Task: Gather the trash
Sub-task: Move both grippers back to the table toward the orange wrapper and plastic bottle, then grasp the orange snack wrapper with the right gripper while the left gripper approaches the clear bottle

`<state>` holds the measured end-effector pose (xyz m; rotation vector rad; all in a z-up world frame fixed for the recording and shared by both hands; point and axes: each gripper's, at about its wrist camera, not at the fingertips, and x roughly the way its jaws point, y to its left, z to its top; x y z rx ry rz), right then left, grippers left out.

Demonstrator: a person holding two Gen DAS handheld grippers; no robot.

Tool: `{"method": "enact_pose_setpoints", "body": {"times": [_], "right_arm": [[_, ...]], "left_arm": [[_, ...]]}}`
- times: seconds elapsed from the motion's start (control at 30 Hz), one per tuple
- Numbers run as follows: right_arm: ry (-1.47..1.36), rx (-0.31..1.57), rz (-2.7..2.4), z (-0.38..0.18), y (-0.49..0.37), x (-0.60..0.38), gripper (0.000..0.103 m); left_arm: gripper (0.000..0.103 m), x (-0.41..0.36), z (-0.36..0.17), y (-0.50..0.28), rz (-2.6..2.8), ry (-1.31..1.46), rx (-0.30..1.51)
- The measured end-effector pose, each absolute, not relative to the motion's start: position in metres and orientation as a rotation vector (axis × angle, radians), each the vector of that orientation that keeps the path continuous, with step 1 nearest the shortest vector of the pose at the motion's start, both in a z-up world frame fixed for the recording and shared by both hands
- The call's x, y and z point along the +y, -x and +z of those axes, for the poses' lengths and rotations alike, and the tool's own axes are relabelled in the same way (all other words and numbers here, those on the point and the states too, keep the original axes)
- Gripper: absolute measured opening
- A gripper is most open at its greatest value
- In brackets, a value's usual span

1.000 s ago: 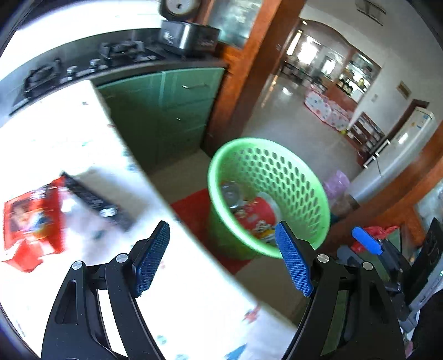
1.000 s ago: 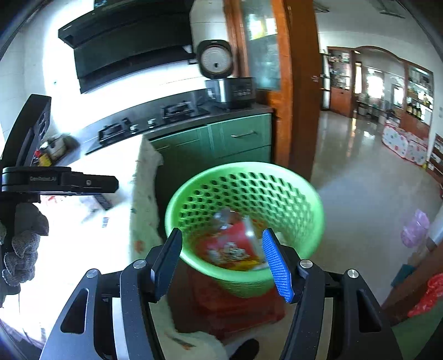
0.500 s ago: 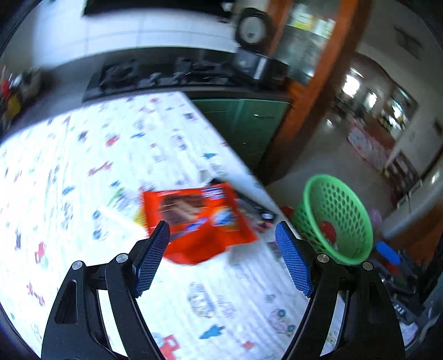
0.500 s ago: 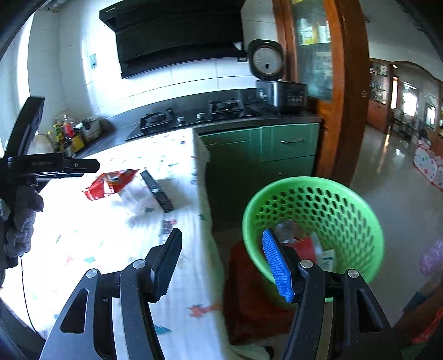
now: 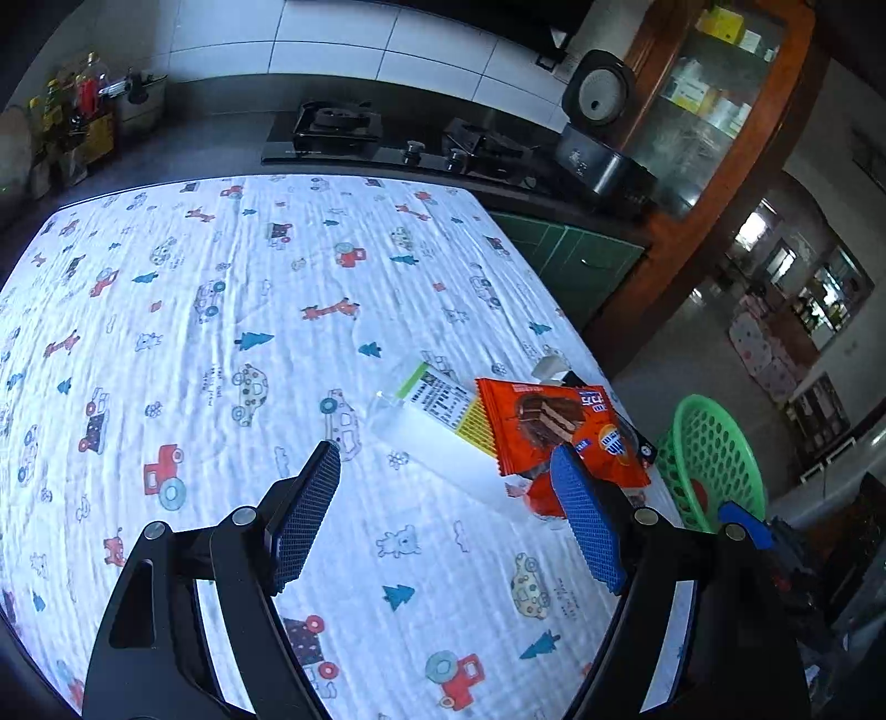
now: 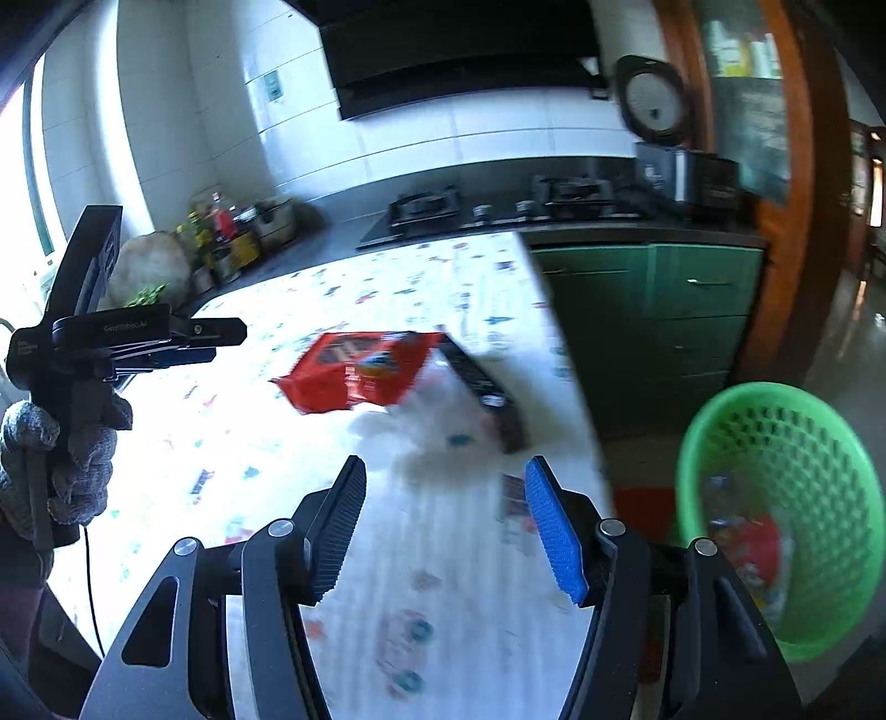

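Hovering with both jaws open and empty over the desk, ready to pinch the red cake wrapper for the green basket.

White square tiles covered the kitchen wall ahead of the tongs, above a dark counter carrying a black gas hob. A black range hood hung over it. Green cabinet doors stood below, right of the tongs. A brown wooden glass-fronted cupboard rose farther right, beside a glossy pale floor. Bright daylight came from a window at far left.
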<state>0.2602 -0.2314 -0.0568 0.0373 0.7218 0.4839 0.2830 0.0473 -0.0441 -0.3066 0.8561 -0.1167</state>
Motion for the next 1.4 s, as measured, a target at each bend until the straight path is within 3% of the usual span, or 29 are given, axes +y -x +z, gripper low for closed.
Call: {"method": "enact_pose_setpoints", "body": {"times": [0.23, 0.8, 1.07, 1.23, 1.3, 1.37, 1.4], "right_arm": [[-0.151, 0.765, 0.588, -0.064, -0.293, -0.199, 0.050], [-0.422, 0.864, 0.548, -0.085, -0.350, -0.193, 0.050], [-0.464, 0.868, 0.592, -0.085, -0.350, -0.183, 0.024], [-0.472, 0.861, 0.622, -0.082, -0.348, -0.178, 0.024], [-0.438, 0.863, 0.618, -0.079, -0.347, -0.175, 0.029], [-0.394, 0.868, 0.607, -0.076, -0.344, -0.172, 0.043], [-0.369, 0.864, 0.609, -0.075, -0.342, -0.170, 0.043]], "left_arm": [[0.078, 0.069, -0.048, -0.280, -0.085, 0.333, 0.856], [0.078, 0.089, -0.063, -0.283, -0.074, 0.357, 0.881], [0.078, 0.090, -0.066, -0.283, -0.075, 0.357, 0.889], [0.078, 0.093, -0.068, -0.282, -0.072, 0.357, 0.891], [0.078, 0.095, -0.069, -0.282, -0.068, 0.362, 0.893], [0.078, 0.098, -0.069, -0.282, -0.065, 0.367, 0.891], [0.078, 0.100, -0.069, -0.282, -0.064, 0.369, 0.890]]}}
